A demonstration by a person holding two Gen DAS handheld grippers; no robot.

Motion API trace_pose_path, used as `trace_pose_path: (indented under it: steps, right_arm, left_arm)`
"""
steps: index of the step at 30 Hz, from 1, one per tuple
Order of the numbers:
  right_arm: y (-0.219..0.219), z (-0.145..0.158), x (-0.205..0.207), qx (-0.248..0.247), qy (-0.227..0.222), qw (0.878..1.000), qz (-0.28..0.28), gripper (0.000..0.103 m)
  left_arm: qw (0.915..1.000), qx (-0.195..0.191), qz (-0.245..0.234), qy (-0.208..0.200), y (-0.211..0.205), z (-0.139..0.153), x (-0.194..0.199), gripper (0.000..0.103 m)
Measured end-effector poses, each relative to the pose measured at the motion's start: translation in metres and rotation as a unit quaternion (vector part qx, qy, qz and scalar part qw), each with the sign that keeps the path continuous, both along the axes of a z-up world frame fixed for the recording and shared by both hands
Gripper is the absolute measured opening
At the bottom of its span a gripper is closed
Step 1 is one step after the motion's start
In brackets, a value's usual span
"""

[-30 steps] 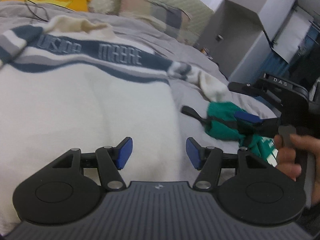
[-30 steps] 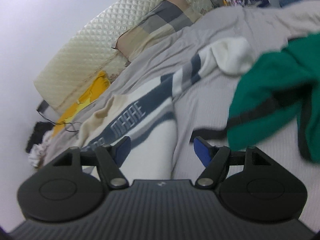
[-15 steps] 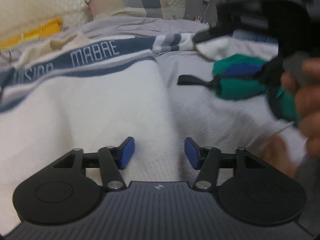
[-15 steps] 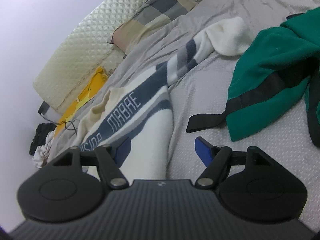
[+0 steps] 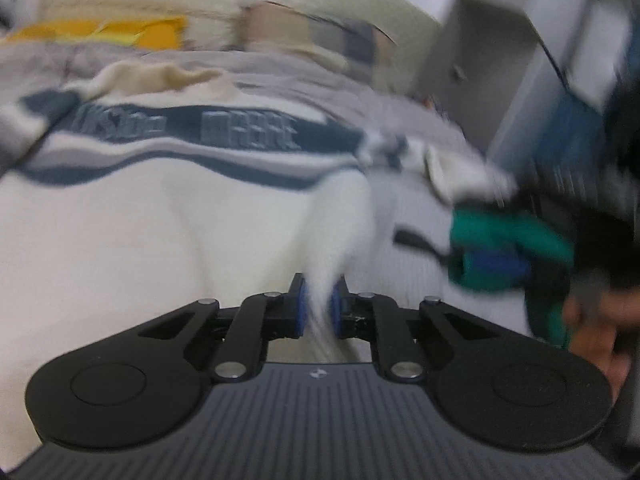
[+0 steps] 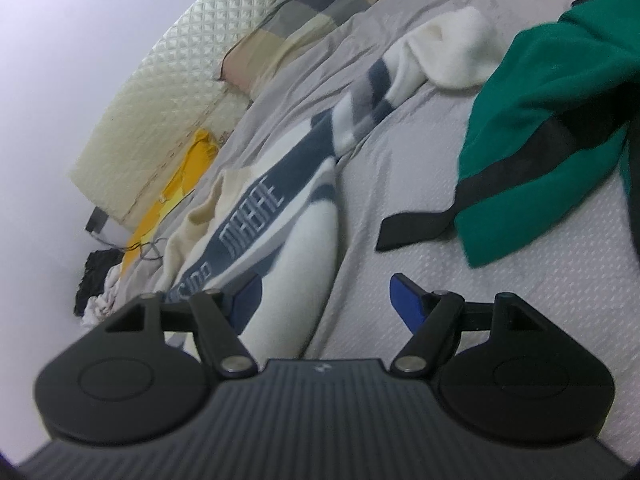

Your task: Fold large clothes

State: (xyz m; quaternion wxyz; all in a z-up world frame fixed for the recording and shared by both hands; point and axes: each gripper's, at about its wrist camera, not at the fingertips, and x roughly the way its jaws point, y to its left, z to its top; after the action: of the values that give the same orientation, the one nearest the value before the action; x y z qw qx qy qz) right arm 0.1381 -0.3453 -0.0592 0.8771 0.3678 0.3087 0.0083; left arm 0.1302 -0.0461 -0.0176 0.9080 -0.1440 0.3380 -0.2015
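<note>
A large cream sweater [image 5: 132, 220] with a navy lettered stripe lies spread on the grey bed; it also shows in the right wrist view [image 6: 296, 240]. My left gripper [image 5: 319, 304] is shut on the sweater's right edge, and a ridge of white cloth rises from between its blue pads. My right gripper [image 6: 324, 300] is open and empty, with the sweater's edge lying between its fingers near the left pad. The sweater's right sleeve [image 6: 440, 52] trails off toward a green garment [image 6: 552, 120].
The green garment with black trim lies on the grey bedsheet [image 6: 500, 300] to the right. A plaid pillow [image 6: 312, 12], a quilted headboard [image 6: 168, 92] and a yellow cloth [image 6: 188, 172] are at the far end. A grey cabinet [image 5: 492, 80] stands beside the bed.
My left gripper has closed on the sweater's right edge and pulled up a ridge of cloth. My right gripper stays open and has moved closer to the sweater's edge.
</note>
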Motion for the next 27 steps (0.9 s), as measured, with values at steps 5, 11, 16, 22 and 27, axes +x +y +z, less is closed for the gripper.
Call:
trace_pose_path:
  steps: [5, 11, 16, 22, 27]
  right_arm:
    - [0.011, -0.016, 0.009, 0.08, 0.017, 0.994, 0.069, 0.074]
    - [0.044, -0.041, 0.024, 0.166, 0.047, 0.972, 0.163, 0.073]
    - [0.064, -0.058, 0.037, 0.226, 0.053, 0.955, 0.184, 0.062]
    - [0.082, -0.082, 0.052, 0.23, 0.089, 0.953, 0.178, 0.054]
    - [0.094, -0.088, 0.056, 0.258, 0.071, 0.945, 0.188, 0.052]
  left_arm:
    - [0.9908, -0.09, 0.09, 0.047, 0.059, -0.005, 0.019, 0.015]
    - [0.9703, -0.172, 0.135, 0.103, 0.087, -0.029, 0.032, 0.015]
    - [0.9583, -0.217, 0.142, 0.12, 0.094, -0.037, 0.032, 0.016]
    - [0.9547, -0.225, 0.15, 0.124, 0.094, -0.041, 0.031, 0.016]
    - [0.9578, -0.215, 0.151, 0.117, 0.091, -0.039, 0.029, 0.016]
